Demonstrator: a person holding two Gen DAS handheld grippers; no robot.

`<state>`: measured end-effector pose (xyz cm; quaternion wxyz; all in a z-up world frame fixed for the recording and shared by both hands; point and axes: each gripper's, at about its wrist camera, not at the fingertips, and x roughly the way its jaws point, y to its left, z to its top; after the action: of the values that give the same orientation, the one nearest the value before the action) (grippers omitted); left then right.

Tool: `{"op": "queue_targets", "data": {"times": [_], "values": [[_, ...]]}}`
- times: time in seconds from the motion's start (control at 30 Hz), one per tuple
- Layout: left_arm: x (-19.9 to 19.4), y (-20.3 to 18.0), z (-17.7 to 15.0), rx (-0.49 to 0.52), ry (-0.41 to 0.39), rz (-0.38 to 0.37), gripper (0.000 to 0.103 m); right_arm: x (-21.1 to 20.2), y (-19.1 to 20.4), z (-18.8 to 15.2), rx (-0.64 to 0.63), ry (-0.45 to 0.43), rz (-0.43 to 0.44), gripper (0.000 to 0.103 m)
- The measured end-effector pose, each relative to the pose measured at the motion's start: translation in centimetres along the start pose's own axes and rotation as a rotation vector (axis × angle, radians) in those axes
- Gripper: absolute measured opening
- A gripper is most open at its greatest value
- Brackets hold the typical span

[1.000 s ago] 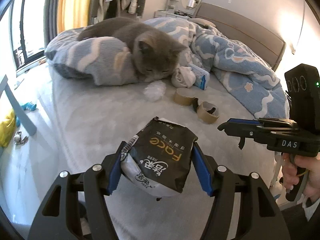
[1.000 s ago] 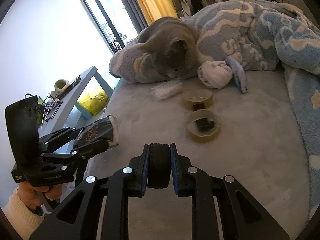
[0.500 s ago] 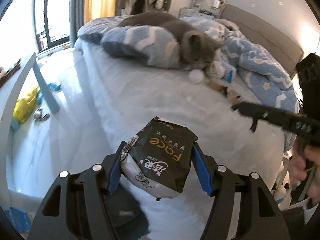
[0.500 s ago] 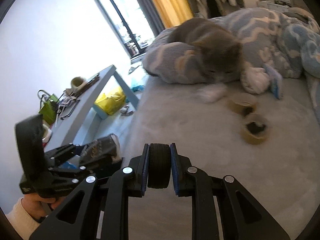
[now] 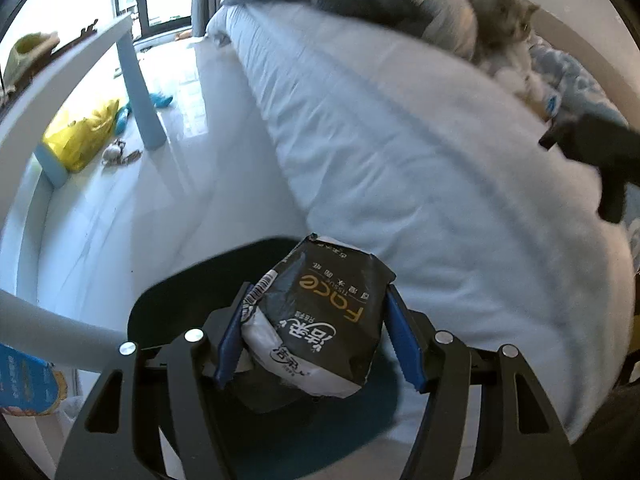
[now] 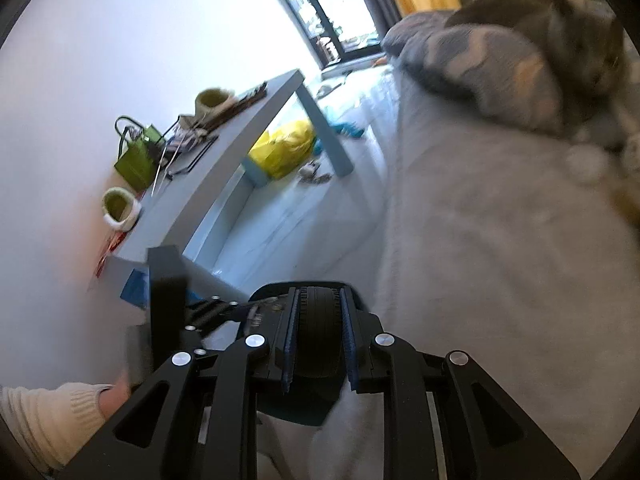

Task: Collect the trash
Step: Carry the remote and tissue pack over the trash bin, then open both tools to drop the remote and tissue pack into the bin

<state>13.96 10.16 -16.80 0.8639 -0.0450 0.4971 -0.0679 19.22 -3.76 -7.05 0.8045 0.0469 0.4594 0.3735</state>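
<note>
My left gripper (image 5: 316, 304) is shut on a black and white tissue pack (image 5: 320, 336) with gold lettering. It hangs over the mouth of a dark bin (image 5: 176, 304) on the floor beside the bed. My right gripper (image 6: 319, 304) is shut on a small black rubber tyre (image 6: 319, 340); the bin's rim (image 6: 272, 292) shows just beyond it. The left gripper (image 6: 224, 308) sits low on the left in the right wrist view, held by a hand in a cream sleeve (image 6: 52, 412). The right gripper (image 5: 568, 140) shows blurred at the right edge of the left wrist view.
The bed (image 5: 400, 160) fills the right side, with a grey cat (image 5: 500, 8) lying on a blanket at its far end. A pale blue low table (image 6: 240, 140) with clutter stands by the wall. A yellow bag (image 5: 80, 132) lies on the floor under it.
Both grippers have swung left from over the bed to its edge, and the left one has sunk. The dark bin has come into view under the tissue pack. Both grips are unchanged.
</note>
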Motion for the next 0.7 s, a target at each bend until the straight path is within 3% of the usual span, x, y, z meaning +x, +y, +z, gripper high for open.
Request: {"op": "queue_targets", "data": {"times": [0.2,0.57,0.7], "values": [[3.2,2.9,-0.7,-0.037,0.074,0.014,0.067,3.8,1.1,0.6,0.007,0.073,0.058,0.02],[4.5,3.6,-1.4,-0.019,0.2,0.028,0.068,6.6,2.4,1.8,-0.011,0.09,0.025,0.02],[4.2,3.6,-1.8,-0.013,0.234,-0.001,0.075,7.9,3.2,1.7,-0.035,0.112,0.003,0.02]]}}
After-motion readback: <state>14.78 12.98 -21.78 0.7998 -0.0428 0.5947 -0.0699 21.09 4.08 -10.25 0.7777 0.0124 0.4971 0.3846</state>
